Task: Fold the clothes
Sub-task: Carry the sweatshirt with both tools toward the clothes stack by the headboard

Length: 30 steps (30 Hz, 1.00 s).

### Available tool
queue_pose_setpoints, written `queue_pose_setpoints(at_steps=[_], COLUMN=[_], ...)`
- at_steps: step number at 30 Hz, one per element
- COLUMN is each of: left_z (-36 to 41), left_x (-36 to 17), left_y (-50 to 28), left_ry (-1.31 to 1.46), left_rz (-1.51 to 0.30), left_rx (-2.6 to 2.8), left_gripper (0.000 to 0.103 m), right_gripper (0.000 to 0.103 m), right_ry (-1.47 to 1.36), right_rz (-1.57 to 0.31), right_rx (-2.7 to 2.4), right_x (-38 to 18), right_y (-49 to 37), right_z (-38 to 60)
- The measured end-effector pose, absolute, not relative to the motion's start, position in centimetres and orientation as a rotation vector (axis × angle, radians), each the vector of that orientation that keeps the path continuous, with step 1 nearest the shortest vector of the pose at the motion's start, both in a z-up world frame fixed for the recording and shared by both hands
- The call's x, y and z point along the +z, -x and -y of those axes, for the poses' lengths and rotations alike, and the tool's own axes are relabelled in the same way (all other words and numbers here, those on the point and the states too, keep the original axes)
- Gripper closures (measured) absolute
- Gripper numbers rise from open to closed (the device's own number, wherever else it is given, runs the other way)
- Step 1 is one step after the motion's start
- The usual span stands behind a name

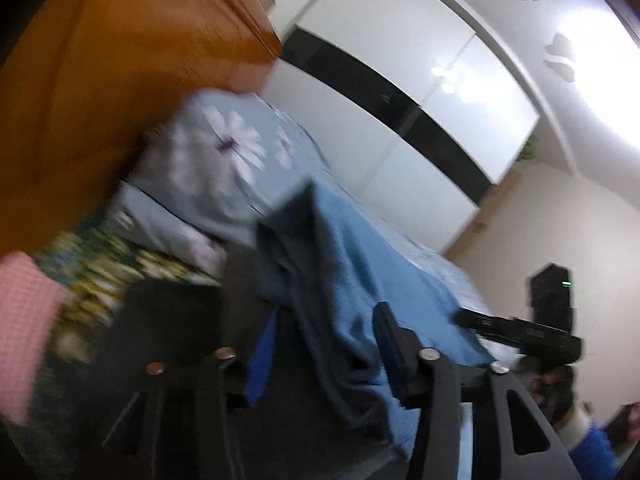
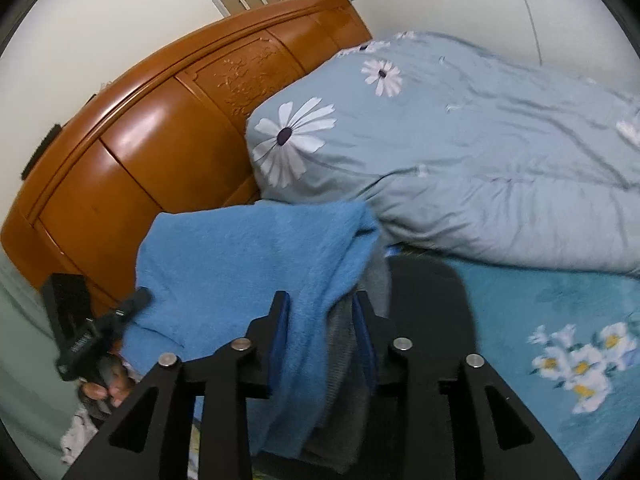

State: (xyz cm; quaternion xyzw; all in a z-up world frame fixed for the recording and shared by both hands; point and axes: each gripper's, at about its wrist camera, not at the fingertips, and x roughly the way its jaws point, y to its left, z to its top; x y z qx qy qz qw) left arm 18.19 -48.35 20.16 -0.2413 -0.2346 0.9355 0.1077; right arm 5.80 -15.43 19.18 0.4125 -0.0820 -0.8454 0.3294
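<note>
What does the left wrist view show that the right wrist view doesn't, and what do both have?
Only the left wrist view: a glossy white wardrobe with a black band, a pink cloth at the edge, and the right gripper from outside.

Only the right wrist view: the carved panel on the wooden headboard, the teal flowered sheet, and the left gripper from outside.

Both: the blue garment between the jaws with grey fabric behind it, and the daisy-print duvet.

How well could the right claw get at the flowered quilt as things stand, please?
Probably not freely: blue clothing sits inside the right claw and drapes before the quilt, so it needs dropping first.
</note>
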Motion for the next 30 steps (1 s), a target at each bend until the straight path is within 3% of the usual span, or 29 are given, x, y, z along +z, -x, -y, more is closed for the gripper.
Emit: queue_pose_setpoints(at_steps=[7,12,20,30], left_z=[44.6,41.1,44.1,43.4], left_x=[26.4,25.2,20.6,19.7], left_y=[-17.5,-13.6,-12.3,-13.2], left_ry=[0.605,0.703,0.854,0.87], left_rz=[0.356,0.176,0.454,0.419], left_rx=[2.855,2.814,2.71,2.752], left_gripper=[0.044,0.044,0.044,0.044], right_gripper=[0.067,0.067,0.067,0.067], right_ry=[-0.972,-0.972,-1.005,-1.036], right_rz=[0.132,0.06,0.017,0.051], right_rx=[-2.269,-2.242,-2.226,-2.204], right_x=[22.4,21.8,19.3,17.0], right_y=[-7.1,-7.9,-7.9,-8.0], right_z=[16.4,18.6,18.7,19.1])
